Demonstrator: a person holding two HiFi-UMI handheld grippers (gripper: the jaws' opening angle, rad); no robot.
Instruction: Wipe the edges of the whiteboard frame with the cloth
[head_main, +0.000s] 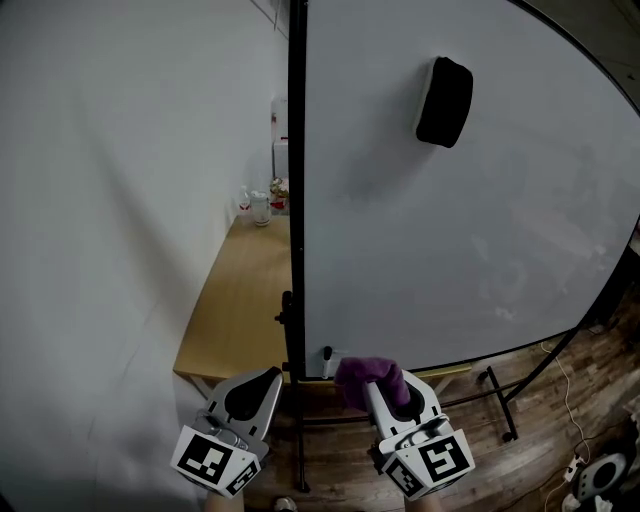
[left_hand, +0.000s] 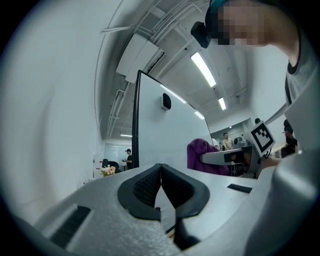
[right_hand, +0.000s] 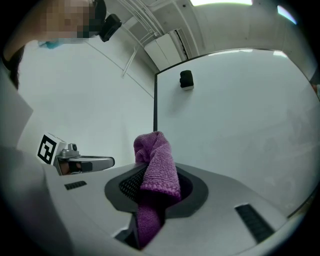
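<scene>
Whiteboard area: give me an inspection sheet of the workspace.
Surface: whiteboard face bare apart from faint smudges; black frame runs down its left edge.
Job's things: purple cloth, bunched.
Clutter: black eraser stuck high on the board; small containers at the far end of the wooden table.
Tools: left tool shut, empty; right tool shut on the cloth.
Cables: white cable on the floor, right.
Surroundings: white wall, left.

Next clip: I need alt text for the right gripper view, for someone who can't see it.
The right tool grips a purple cloth, which bunches up above its jaws, facing a whiteboard with a black frame. A black eraser sits high on the board, and the left tool shows at far left.
</scene>
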